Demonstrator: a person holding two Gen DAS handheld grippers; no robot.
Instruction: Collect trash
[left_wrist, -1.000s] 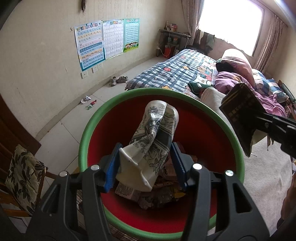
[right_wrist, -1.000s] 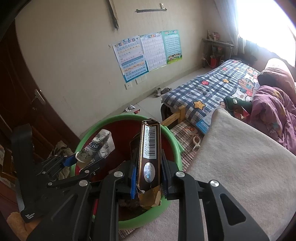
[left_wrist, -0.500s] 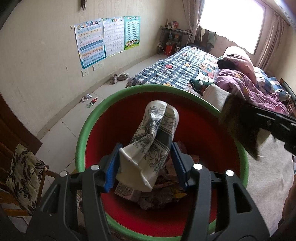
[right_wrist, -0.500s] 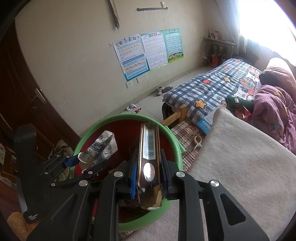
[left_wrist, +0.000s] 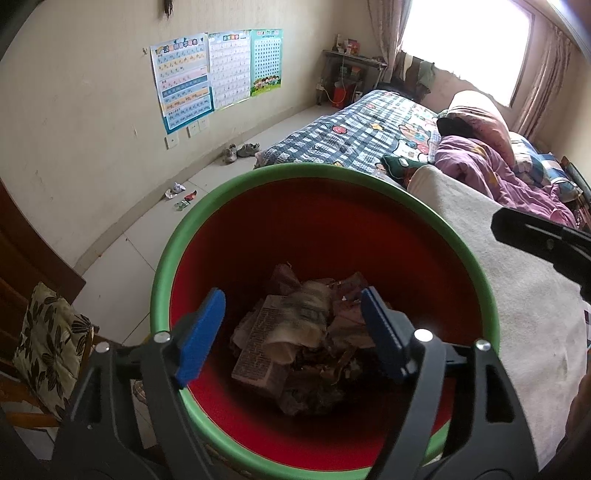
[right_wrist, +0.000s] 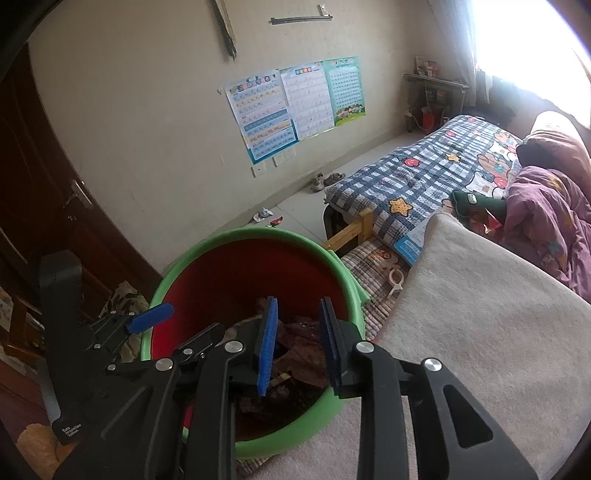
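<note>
1. While both grippers hang above it, the bin (left_wrist: 236, 206) shows a bright green rim and outer wall and a red inside; it is round and stands on the floor, just beside the near corner of the bed (right_wrist: 424, 177).
2. At the bottom of the bin lies the trash (left_wrist: 295, 332): crumpled paper, a printed newspaper piece and brownish wrappers, all in one low heap. The upper part of the red wall is bare.
3. The left gripper (left_wrist: 295, 332) has its jaws wide and opening, with nothing between the blue pads; the heap lies well below them.
4. The right gripper (right_wrist: 298, 343) has its jaws narrow and opening, and nothing is pressed between its pads either. It hangs over the right part of the bin.
5. In the right wrist view the left gripper (right_wrist: 147, 319) stands over the left rim of the bin.
6. On the right side, a pale blanket (right_wrist: 480, 314) reaches the green rim, so there is little room there.
7. On the far side the tiled floor (left_wrist: 229, 177) is open up to the wall, where small scraps (left_wrist: 181, 192) and a pair of shoes (left_wrist: 240, 150) lie.
8. On the left, near, a chair cushion (left_wrist: 48, 347) with leaf pattern stands near the bin.
</note>
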